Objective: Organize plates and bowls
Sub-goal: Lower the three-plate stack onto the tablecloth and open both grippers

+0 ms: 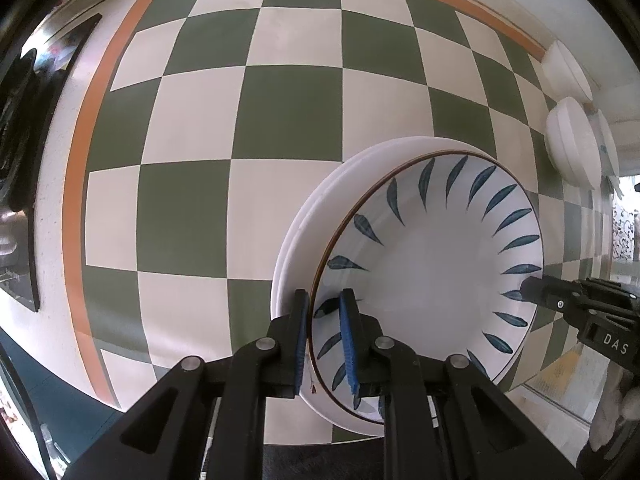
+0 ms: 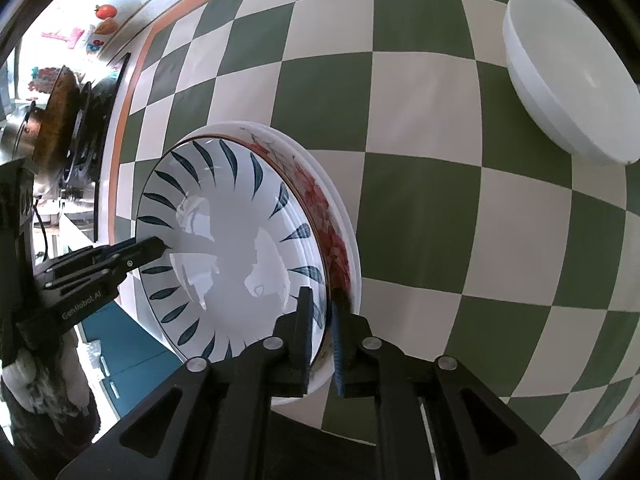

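Note:
A blue-leaf patterned bowl (image 1: 432,272) with red flowers on its outside sits on white plates (image 1: 320,200) on the checkered cloth. My left gripper (image 1: 324,344) is shut on the bowl's near rim, one finger inside and one outside. My right gripper (image 2: 322,332) is shut on the opposite rim of the same bowl (image 2: 224,240). The white plates (image 2: 340,208) show under it. The right gripper's tip (image 1: 536,292) shows at the bowl's far side in the left wrist view, and the left gripper's tip (image 2: 156,246) shows in the right wrist view.
White bowls (image 1: 572,140) stand at the cloth's right edge, and one white bowl (image 2: 568,80) shows in the right wrist view. The green and white checkered cloth (image 1: 260,120) has an orange border. A stove with a pan (image 2: 56,112) lies beyond the left edge.

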